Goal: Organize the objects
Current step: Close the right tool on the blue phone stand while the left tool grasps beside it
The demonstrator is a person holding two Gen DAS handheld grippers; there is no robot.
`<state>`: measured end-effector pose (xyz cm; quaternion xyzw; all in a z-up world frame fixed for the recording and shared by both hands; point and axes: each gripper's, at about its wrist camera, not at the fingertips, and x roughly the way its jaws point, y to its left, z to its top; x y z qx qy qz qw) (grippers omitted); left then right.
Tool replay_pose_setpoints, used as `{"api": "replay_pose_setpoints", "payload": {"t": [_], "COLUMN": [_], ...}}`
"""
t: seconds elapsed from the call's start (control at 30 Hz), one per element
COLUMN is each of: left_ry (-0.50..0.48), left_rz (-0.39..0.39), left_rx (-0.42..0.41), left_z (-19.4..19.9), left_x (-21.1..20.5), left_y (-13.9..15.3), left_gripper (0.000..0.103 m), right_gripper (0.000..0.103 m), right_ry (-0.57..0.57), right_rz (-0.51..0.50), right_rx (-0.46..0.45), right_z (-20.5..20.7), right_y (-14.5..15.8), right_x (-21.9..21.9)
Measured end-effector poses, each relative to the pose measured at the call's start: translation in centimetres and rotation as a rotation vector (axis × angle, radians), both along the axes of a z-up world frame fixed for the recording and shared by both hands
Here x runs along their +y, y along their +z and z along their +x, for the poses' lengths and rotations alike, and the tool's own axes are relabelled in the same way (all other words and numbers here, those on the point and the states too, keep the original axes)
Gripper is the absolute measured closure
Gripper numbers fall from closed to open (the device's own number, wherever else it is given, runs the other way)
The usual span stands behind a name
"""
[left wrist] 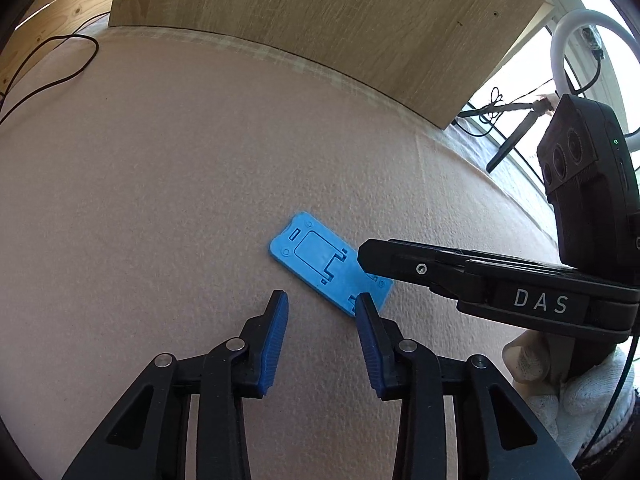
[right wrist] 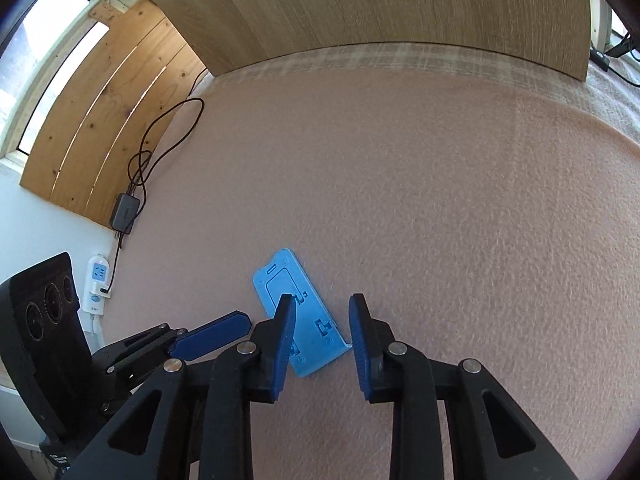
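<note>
A pink felt mat [right wrist: 440,184] spreads ahead of both grippers, with an upright wooden board [left wrist: 320,20] at its far edge. The blue folding phone stand [left wrist: 328,266] lies flat on it. The left gripper [left wrist: 320,304], jaws apart, holds nothing; the stand lies just ahead, under its right fingertip. The right gripper [right wrist: 322,312], jaws apart, has the stand's near end between its fingers.

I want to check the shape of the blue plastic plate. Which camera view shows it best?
The left wrist view: the blue plastic plate lies flat on the pink cloth, only its near end covered. In the right wrist view, the plate is partly hidden behind a finger of the right hand-held gripper.
</note>
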<state>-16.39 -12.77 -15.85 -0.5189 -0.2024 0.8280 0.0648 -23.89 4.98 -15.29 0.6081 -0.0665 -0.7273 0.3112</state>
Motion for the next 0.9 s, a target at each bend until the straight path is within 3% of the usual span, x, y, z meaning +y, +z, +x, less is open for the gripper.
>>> {"api": "replay_pose_setpoints", "payload": {"t": [0.27,0.57,0.9], "left_ry": [-0.048,-0.125,-0.273], "left_rz": [0.012,0.011,-0.002], "left_rx": [0.012,0.016,0.013], "left_z": [0.1,1.1,3.9], "left_x": [1.2,3.8,10.9], "left_y": [-0.1,0.0,0.1], "left_gripper": [0.070,0.074,0.075], "right_gripper": [0.090,0.093,0.093], "right_ry": [-0.016,-0.057,-0.143], "right_rz": [-0.030,-0.057,-0.035], "right_rx": [-0.062,-0.099,-0.093], "right_z": [0.4,2.0,6.5], "right_y": [-0.7,-1.0,-0.5], "right_x": [0.7,3.1,9.7]}}
